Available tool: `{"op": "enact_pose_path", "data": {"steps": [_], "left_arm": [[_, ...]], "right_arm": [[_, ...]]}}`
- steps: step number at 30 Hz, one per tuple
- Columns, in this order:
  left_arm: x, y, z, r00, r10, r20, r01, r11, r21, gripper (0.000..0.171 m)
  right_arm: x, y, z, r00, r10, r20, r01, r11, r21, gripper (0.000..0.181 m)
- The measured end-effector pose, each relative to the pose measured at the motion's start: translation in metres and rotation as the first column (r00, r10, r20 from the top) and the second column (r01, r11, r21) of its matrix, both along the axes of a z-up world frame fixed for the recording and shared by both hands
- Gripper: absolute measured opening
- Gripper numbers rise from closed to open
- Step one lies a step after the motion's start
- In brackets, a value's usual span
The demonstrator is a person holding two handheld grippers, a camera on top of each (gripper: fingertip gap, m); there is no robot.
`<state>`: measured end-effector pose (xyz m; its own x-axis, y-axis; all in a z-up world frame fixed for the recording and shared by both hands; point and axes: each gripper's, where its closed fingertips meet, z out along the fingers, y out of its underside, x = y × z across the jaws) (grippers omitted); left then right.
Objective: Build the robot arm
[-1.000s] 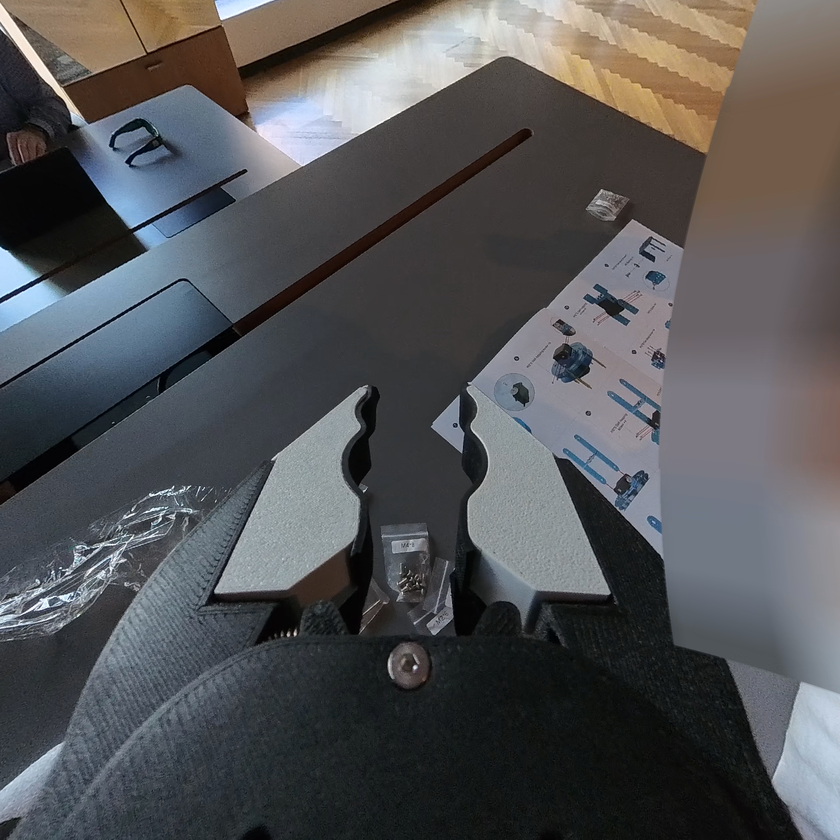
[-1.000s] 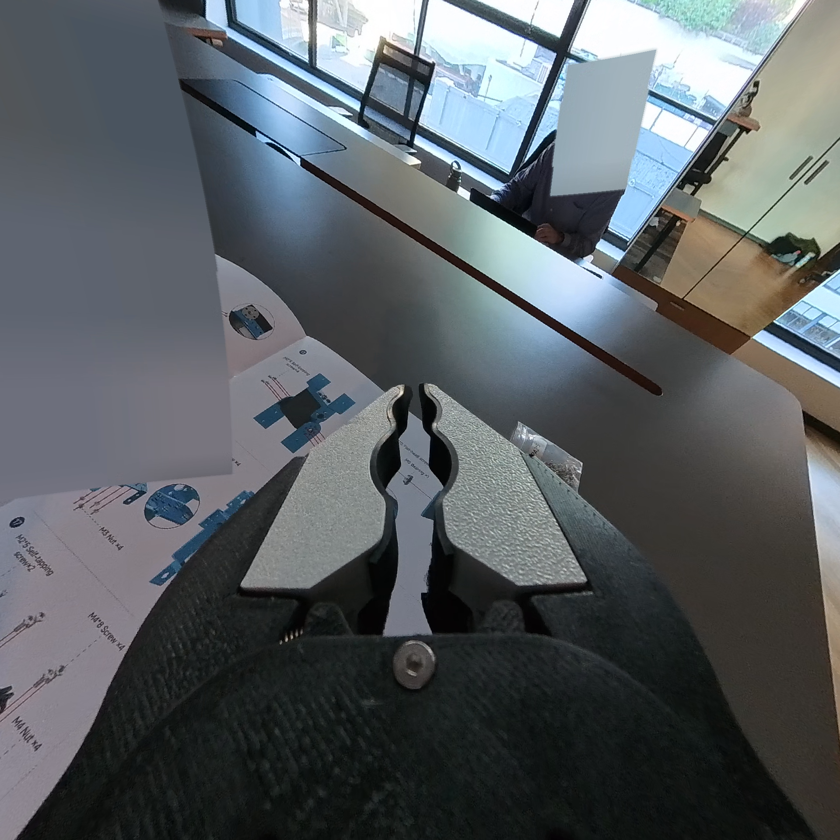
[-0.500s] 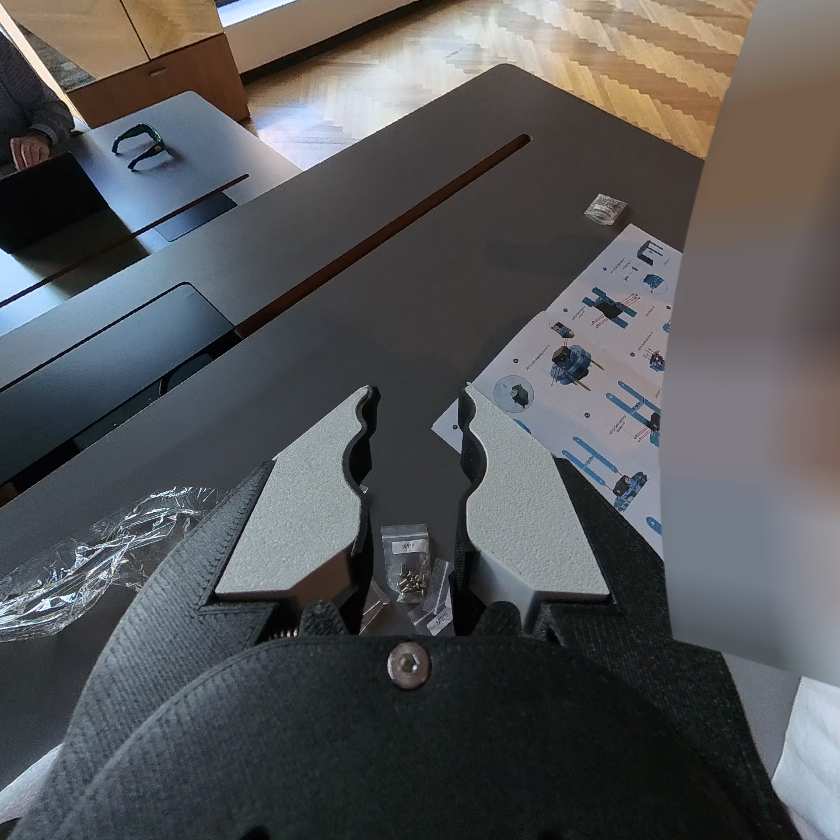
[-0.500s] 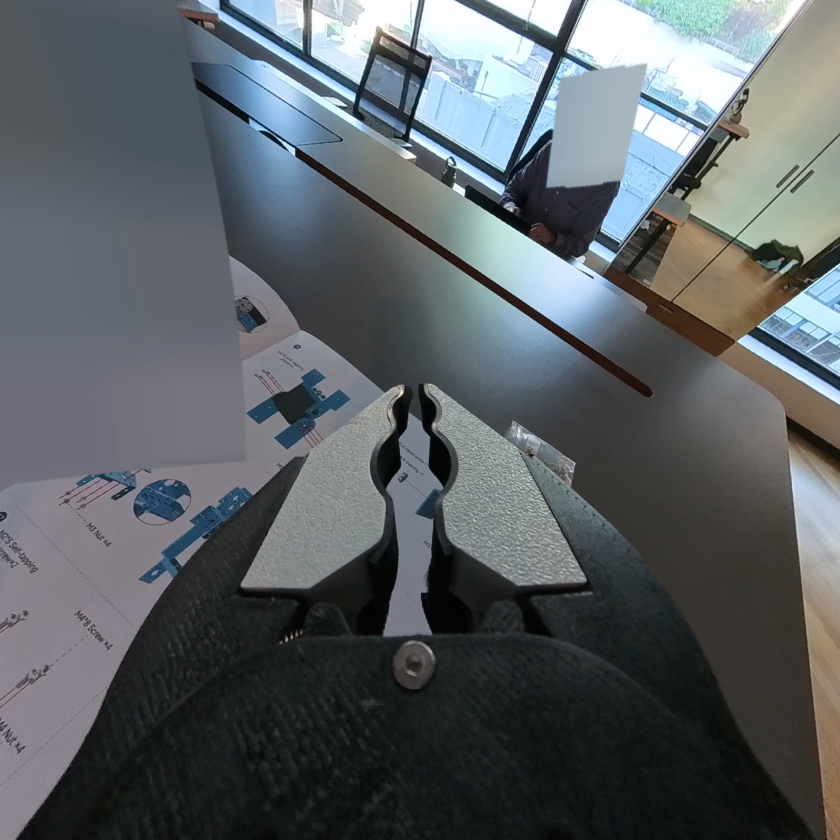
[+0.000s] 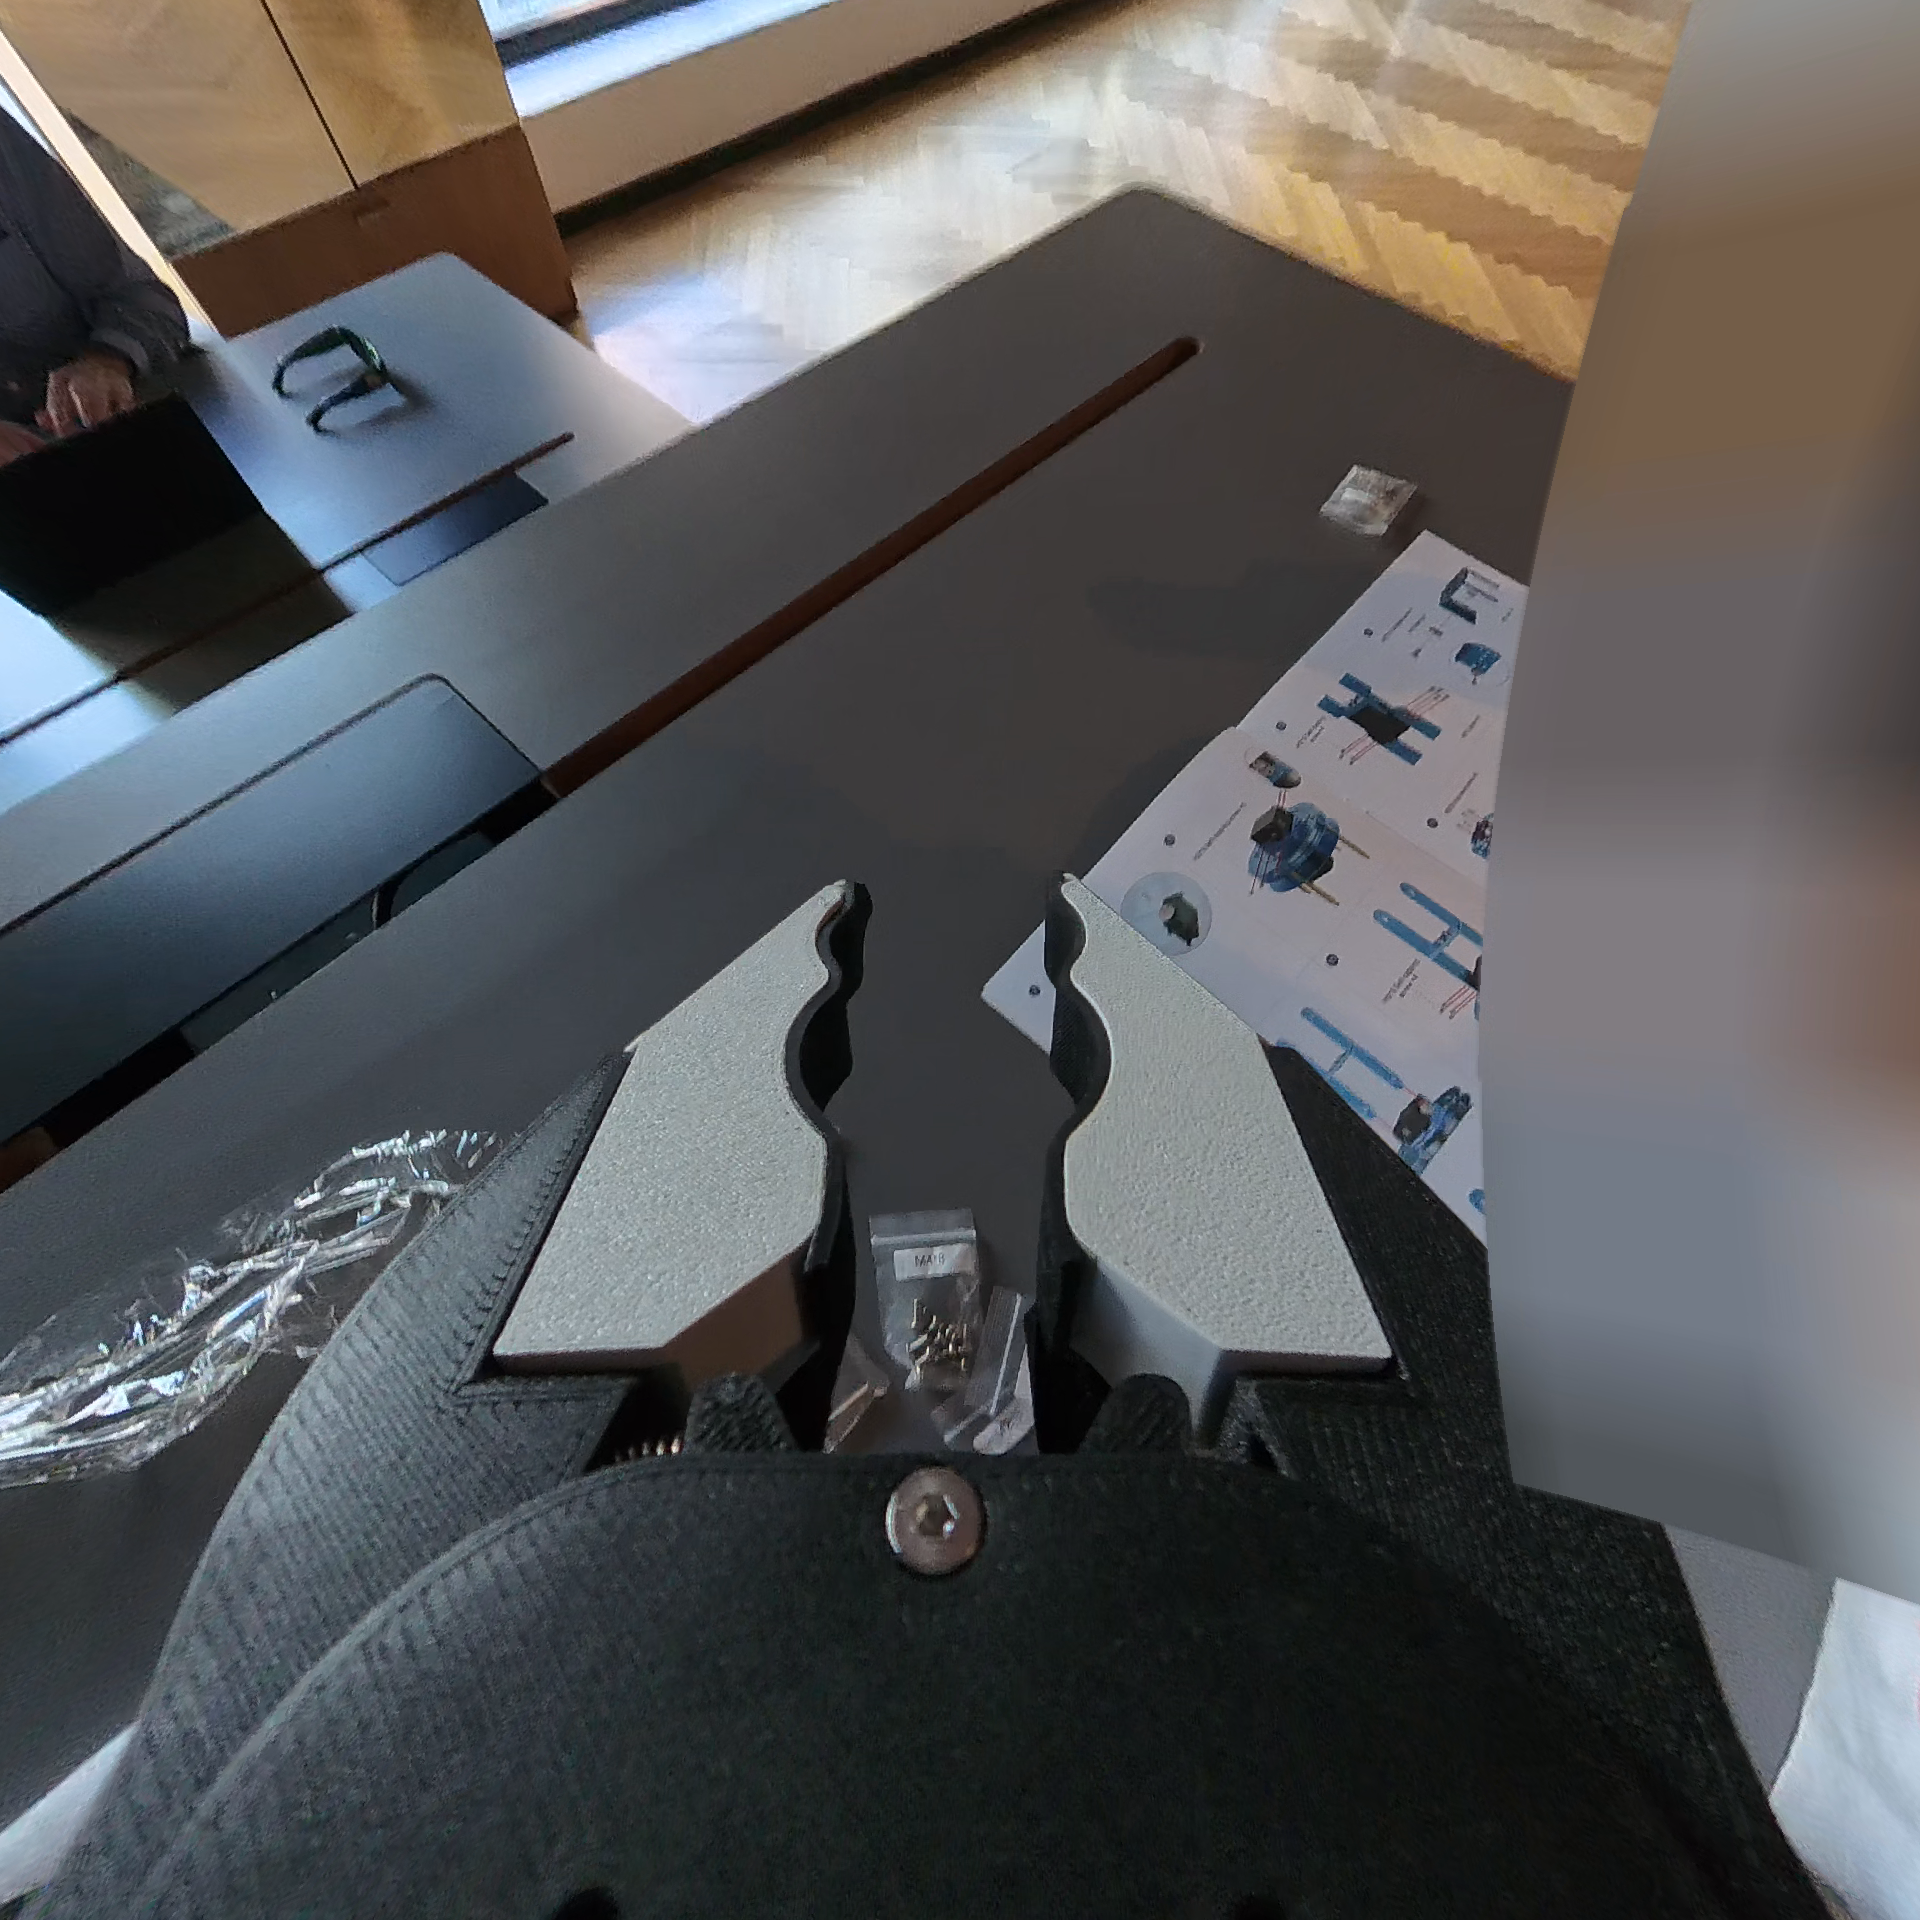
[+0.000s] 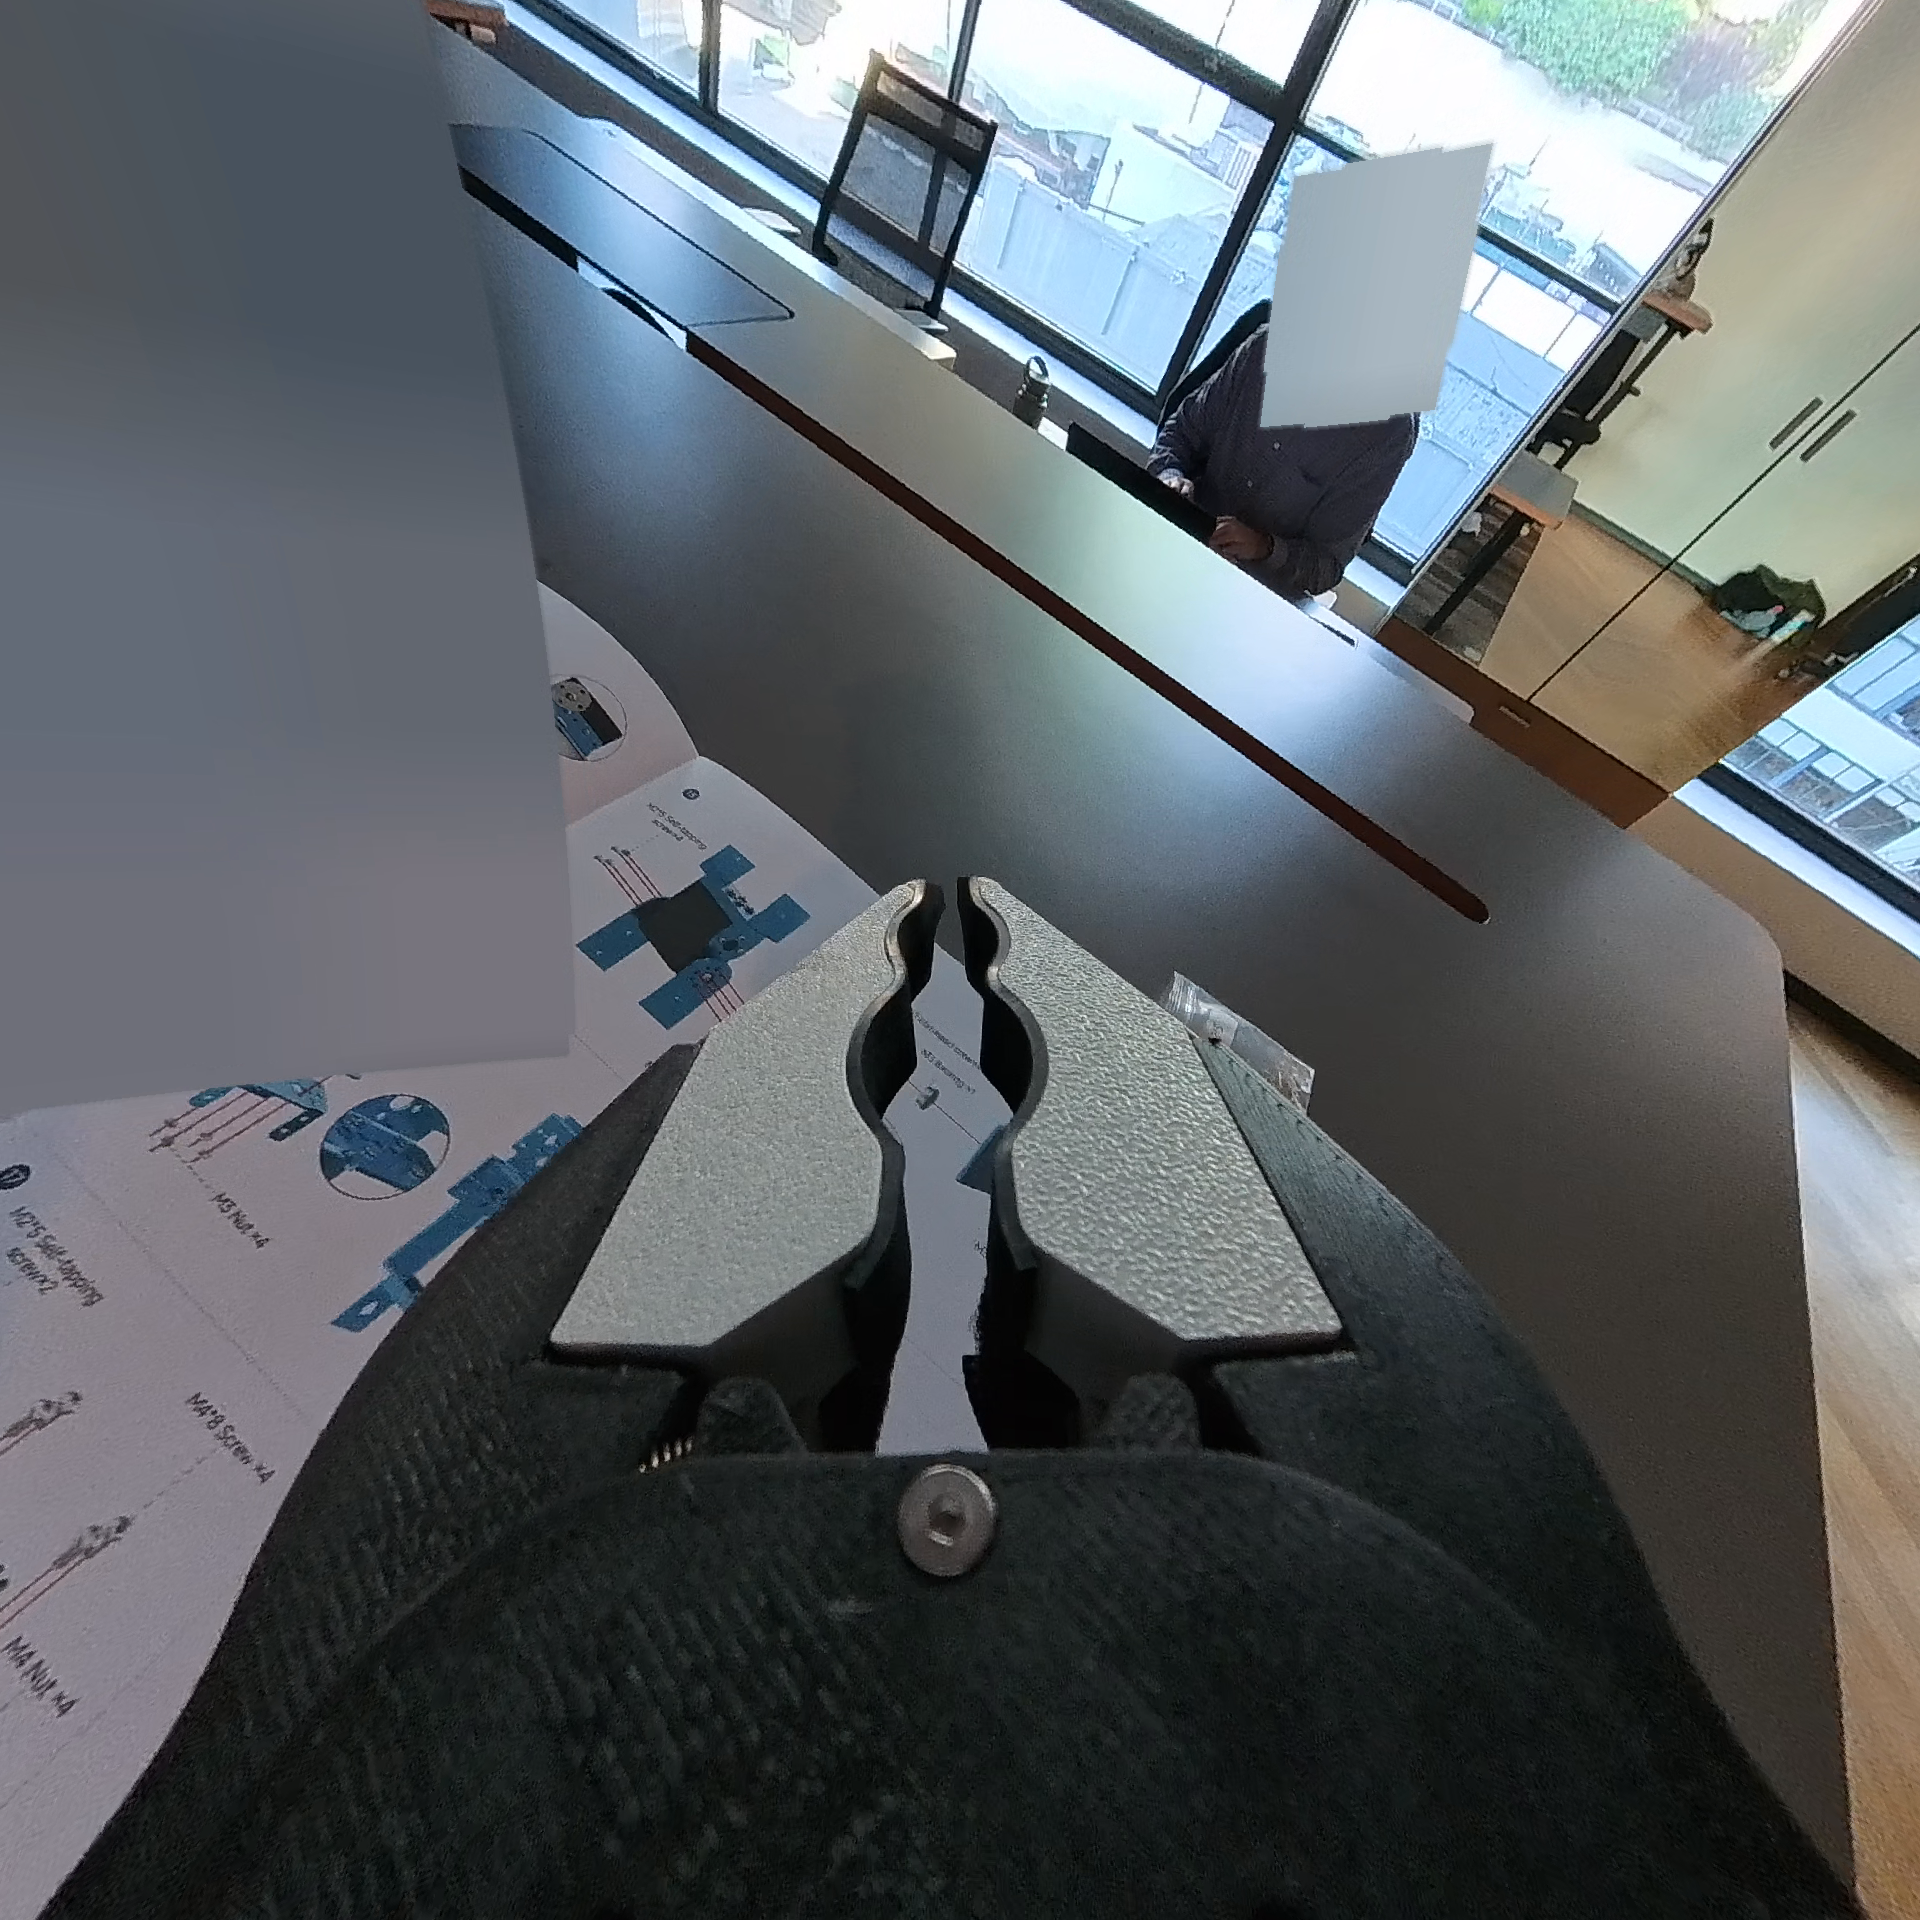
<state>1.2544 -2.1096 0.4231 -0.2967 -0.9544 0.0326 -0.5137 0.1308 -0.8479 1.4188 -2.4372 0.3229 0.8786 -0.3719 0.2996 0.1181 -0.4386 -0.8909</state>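
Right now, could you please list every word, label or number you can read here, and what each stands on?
I give no wording, only where writing stands.
Instruction sheet: printed captions beside blue diagrams, legible in the right wrist view.
Clear screw bag: small white label bearing a short code.
Far small bag: too small to show any writing.
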Motion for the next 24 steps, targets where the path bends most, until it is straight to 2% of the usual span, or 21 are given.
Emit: {"op": "enact_pose_path", "data": {"steps": [8,10,13,16,19,22,24], "left_arm": [[-0.018,-0.027,0.04,0.989,-0.059,0.139,0.062,0.998,-0.022,0.039],[-0.03,-0.031,0.042,0.992,-0.018,0.127,0.021,1.0,-0.021,0.046],[-0.066,-0.037,0.045,0.992,0.016,0.126,-0.018,1.0,0.011,0.05],[-0.114,-0.029,0.043,0.988,0.097,0.119,-0.098,0.995,0.005,0.052],[-0.17,-0.017,0.036,0.968,0.159,0.195,-0.151,0.987,-0.055,0.049],[-0.208,-0.017,0.021,0.955,0.094,0.281,-0.067,0.992,-0.102,0.048],[-0.224,-0.012,0.001,0.965,0.072,0.253,-0.037,0.989,-0.142,0.053]], "right_arm": [[-0.033,0.017,0.028,0.995,0.075,0.073,-0.078,0.996,0.045,0.004],[-0.037,0.023,0.029,0.992,0.082,0.092,-0.086,0.995,0.043,0.004],[-0.038,0.027,0.028,0.992,0.086,0.096,-0.09,0.996,0.03,0.004],[-0.053,0.03,0.034,0.988,0.148,0.035,-0.15,0.986,0.079,0.004],[-0.067,0.033,0.039,0.983,0.185,0.011,-0.185,0.979,0.082,0.006],[-0.089,0.045,0.042,0.973,0.23,0.008,-0.23,0.972,0.051,0.006],[-0.115,0.062,0.044,0.954,0.3,-0.01,-0.3,0.953,0.038,0.007]]}}
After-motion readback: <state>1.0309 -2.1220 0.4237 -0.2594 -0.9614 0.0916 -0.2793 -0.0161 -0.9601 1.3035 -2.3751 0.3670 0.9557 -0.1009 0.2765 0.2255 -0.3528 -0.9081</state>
